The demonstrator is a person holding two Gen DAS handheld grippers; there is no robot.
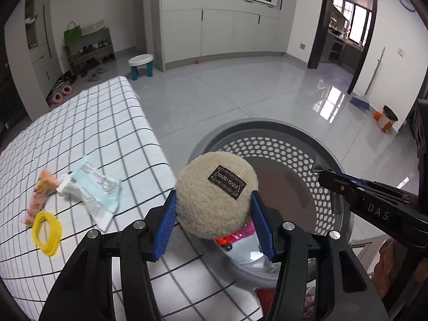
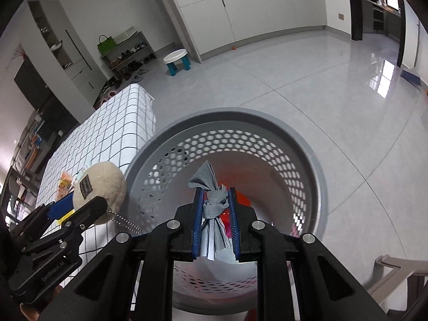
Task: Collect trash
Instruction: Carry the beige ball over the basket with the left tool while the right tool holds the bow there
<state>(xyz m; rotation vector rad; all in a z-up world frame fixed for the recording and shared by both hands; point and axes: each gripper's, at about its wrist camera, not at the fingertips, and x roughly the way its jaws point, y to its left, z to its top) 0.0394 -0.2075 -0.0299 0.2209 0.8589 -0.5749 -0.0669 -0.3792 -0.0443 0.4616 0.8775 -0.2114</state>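
My left gripper (image 1: 214,196) is shut on a fuzzy beige pom-pom ball (image 1: 214,187) that carries a black "HAND MADE" label. It hangs at the table edge, just over the near rim of the grey perforated basket (image 1: 267,124). My right gripper (image 2: 215,191) is shut on a knotted grey paper twist (image 2: 214,200) above the basket (image 2: 240,115) opening. Red and pink items lie at the basket's bottom. On the checked tablecloth (image 1: 93,123) lie a light-blue wrapper (image 1: 91,187), a pink wrapper (image 1: 40,192) and a yellow ring (image 1: 46,234). A bead chain (image 2: 125,220) dangles from the ball (image 2: 101,187).
The basket stands on the floor against the table's right edge. A white stool with teal legs (image 1: 141,64) and a shoe rack (image 1: 89,50) are further back. A broom and dustpan (image 1: 361,101) and a small orange-and-white bin (image 1: 388,119) stand at the right.
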